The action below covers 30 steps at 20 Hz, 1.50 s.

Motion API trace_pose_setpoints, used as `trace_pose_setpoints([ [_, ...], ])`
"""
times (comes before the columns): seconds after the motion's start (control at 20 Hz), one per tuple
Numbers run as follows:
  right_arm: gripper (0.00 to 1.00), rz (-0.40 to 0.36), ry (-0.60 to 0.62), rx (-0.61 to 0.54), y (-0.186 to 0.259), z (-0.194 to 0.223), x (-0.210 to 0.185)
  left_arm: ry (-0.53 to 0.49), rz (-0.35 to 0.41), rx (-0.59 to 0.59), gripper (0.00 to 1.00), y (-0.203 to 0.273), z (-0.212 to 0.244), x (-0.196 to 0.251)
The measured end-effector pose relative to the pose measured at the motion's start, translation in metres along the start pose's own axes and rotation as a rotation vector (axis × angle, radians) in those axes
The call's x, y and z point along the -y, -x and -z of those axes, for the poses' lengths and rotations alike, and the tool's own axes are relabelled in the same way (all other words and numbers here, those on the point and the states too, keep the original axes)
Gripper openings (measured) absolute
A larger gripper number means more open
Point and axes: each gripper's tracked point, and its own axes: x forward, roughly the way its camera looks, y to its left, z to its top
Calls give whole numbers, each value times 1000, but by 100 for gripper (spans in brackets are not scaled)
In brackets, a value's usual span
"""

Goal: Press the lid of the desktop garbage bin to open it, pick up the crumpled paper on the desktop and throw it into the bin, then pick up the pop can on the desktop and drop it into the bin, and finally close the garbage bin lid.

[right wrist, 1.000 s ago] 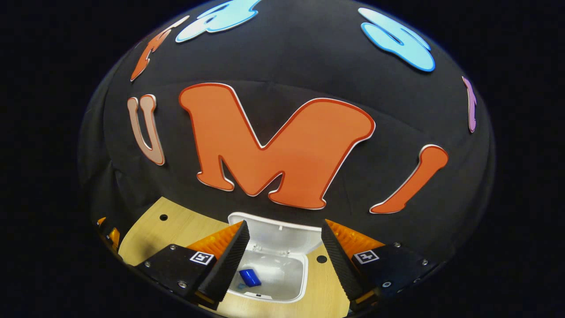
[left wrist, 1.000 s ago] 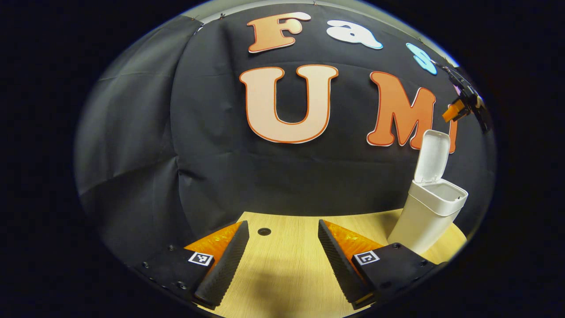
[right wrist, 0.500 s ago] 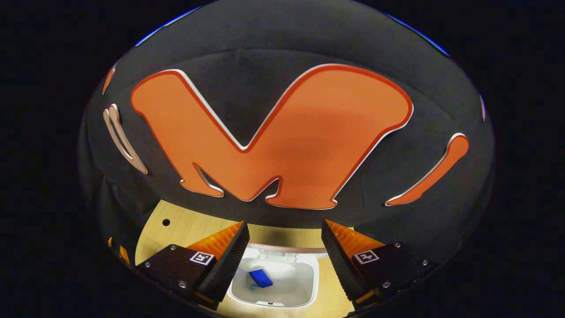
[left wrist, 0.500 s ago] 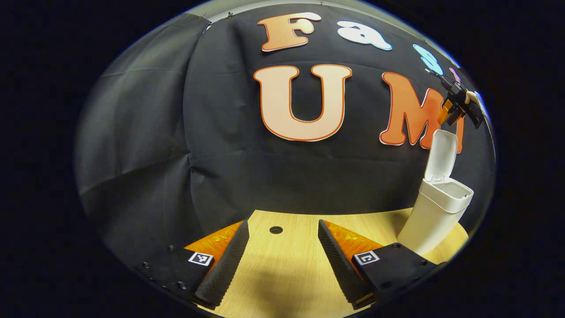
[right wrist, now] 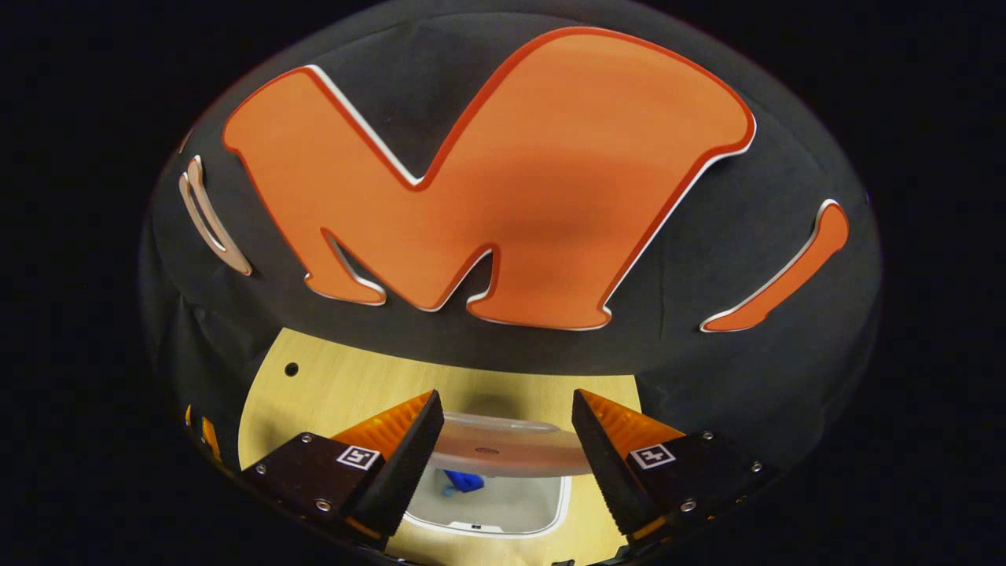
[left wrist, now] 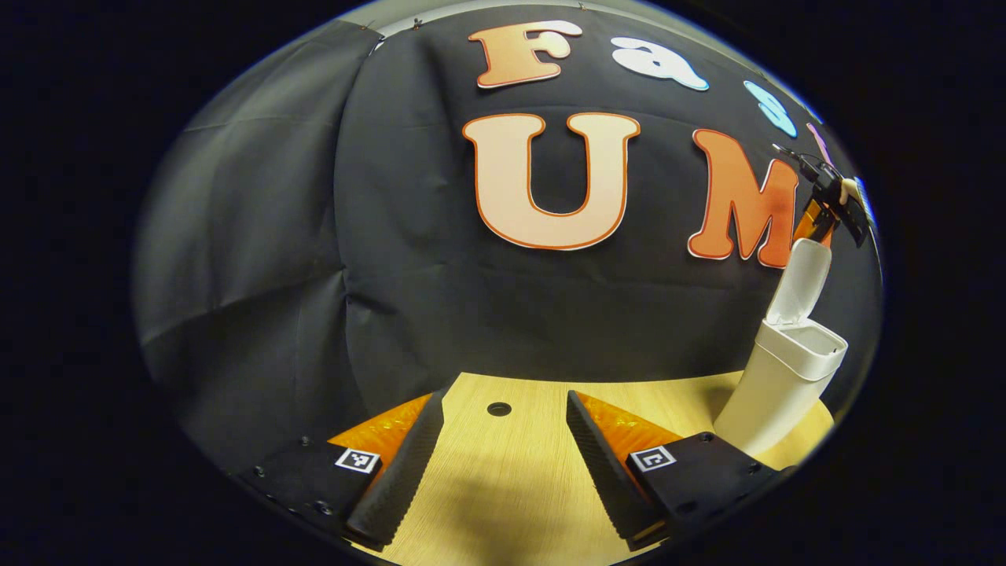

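Observation:
The white desktop bin stands at the right of the wooden table in the left gripper view, its lid tipped partway over the mouth. The right gripper hangs just above and behind that lid's top edge there. In the right gripper view, the right gripper is open, looking down on the lid, which spans between the fingers and half covers the bin's mouth. A blue pop can lies inside the bin. The left gripper is open over bare tabletop, well left of the bin.
A small round hole is in the tabletop ahead of the left gripper, another hole at the far left in the right gripper view. The black cloth wall stands close behind the bin.
The right gripper has moved forward over the bin toward the wall. The lid has swung from upright to partly lowered over the mouth. The left gripper view has shifted slightly.

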Motion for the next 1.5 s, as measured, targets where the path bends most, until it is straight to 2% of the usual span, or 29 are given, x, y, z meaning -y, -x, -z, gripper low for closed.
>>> trace_pose_setpoints([
  [0.35,100,-68,23,-72,-10,71,-19,-16,13,5,99,-2,-4,8],
  [0.8,98,-80,-1,-95,-8,146,-24,-4,19,-6,100,0,-2,7],
  [0.9,100,-89,-1,-108,-6,161,-28,9,25,-12,99,2,1,8],
  [1.15,100,-93,4,-133,-8,185,-30,3,32,-6,100,9,1,12],
  [1.5,100,-103,21,-118,-8,192,-32,-11,44,3,99,20,0,17],
])
